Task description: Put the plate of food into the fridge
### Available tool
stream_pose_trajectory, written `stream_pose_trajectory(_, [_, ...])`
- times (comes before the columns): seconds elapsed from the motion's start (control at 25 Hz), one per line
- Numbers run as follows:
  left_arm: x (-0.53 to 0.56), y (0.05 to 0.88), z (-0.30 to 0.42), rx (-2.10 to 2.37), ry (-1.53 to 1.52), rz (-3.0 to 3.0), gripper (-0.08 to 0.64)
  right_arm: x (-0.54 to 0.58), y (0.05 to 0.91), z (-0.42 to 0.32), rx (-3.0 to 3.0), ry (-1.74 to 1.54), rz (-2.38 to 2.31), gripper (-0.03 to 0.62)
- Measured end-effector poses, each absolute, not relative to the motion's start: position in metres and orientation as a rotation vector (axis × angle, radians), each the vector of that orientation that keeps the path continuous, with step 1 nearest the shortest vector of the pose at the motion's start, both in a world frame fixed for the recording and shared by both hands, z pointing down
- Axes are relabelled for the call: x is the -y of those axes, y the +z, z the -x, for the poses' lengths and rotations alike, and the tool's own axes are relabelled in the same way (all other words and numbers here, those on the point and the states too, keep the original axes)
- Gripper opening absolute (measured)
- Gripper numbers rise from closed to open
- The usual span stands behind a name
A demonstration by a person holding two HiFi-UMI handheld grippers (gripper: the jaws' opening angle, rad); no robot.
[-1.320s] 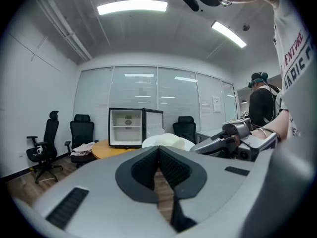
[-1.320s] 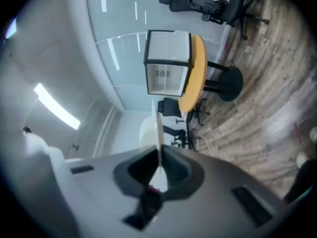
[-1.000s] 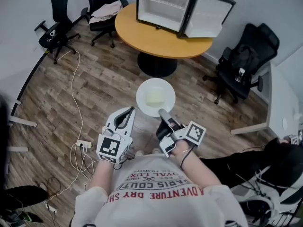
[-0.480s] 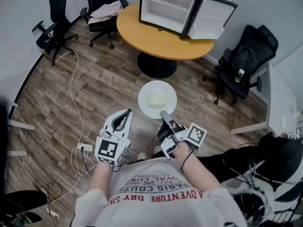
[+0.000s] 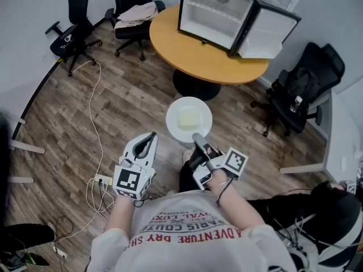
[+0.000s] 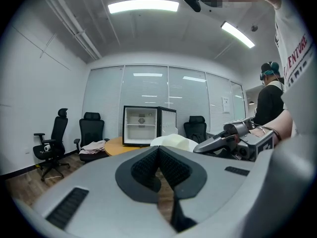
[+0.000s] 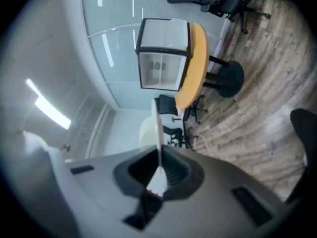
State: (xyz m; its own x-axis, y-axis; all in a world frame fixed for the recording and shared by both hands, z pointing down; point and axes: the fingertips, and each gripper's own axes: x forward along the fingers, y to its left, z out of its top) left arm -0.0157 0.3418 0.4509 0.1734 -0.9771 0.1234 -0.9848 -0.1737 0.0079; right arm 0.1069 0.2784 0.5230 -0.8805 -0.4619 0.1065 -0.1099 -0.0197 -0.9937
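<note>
Office surroundings, located from the fingers (image 5: 148,143).

- **Well ahead of the fingers:** a round orange counter (image 5: 187,52) on a black pedestal base (image 5: 195,85).
- **Ahead and far to their left:** a bare black office chair (image 5: 72,30), and a second chair (image 5: 126,32) draped with pale clothing (image 5: 136,13).
- **Ahead and to their right:** a third black chair (image 5: 303,81) bearing a dark bag.
- **Left of the fingers:** a white cable (image 5: 95,109) trailing over the plank floor (image 5: 130,101) to a power strip (image 5: 102,179).
- **Behind them, to the right:** a person in dark clothing (image 5: 326,205).
</note>
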Motion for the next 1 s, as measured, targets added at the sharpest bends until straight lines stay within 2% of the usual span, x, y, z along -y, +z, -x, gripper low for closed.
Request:
stream_pose_trajectory(0.56, [-0.119, 0.425, 0.042, 2.045, 0.144, -2.323, 0.028, -0.056, 0.505, -0.067, -2.011, -2.006, 0.51, 0.038])
stream_pose_trajectory(1.0, [-0.02, 0.423, 0.042, 1.963, 0.132, -2.402, 0.027, 0.031, 0.499, -0.061, -1.977, -1.971, 0.54, 0.037])
